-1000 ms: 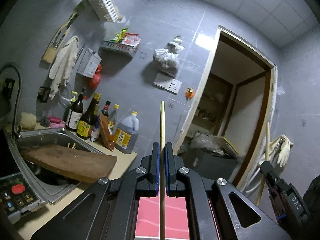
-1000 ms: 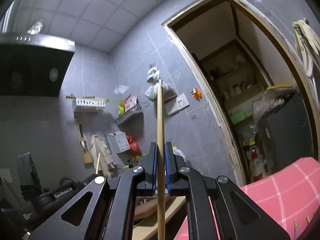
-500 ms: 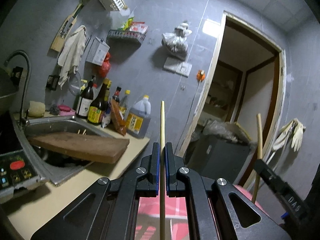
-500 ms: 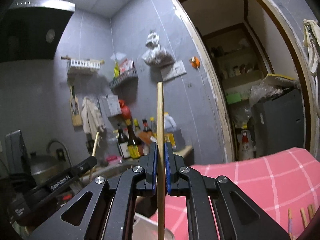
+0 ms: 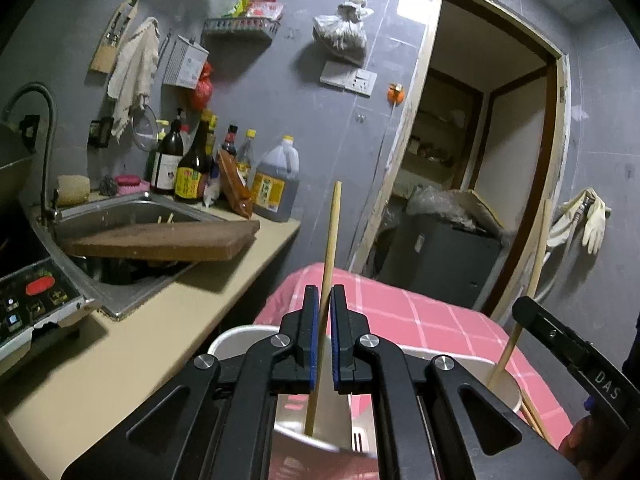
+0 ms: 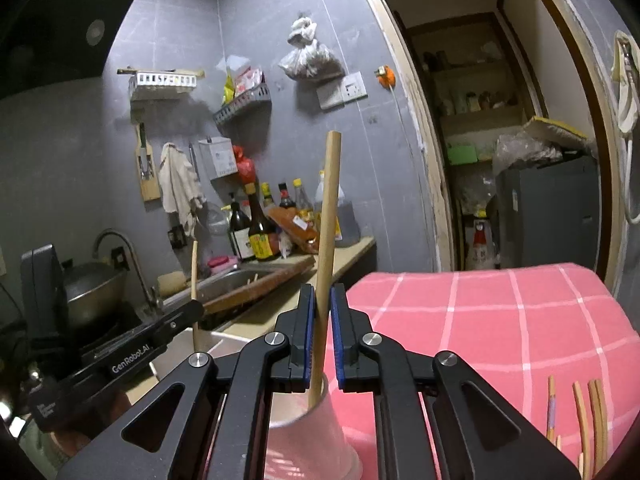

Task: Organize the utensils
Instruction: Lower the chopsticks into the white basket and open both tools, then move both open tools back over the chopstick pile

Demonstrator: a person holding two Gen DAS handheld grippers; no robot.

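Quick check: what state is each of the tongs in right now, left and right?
Left tongs: shut on a chopstick, its lower end in a white container.
Right tongs: shut on a thicker chopstick, its lower end in a cup.

White "GenRobot.AI" lettering ran along the black body of the left gripper (image 6: 325,336), seen in the right wrist view. White "DAS" stood on the right gripper (image 5: 520,312), seen from the left wrist view. Bottle labels (image 5: 188,180) beside the sink (image 5: 120,208) were too blurred to read.
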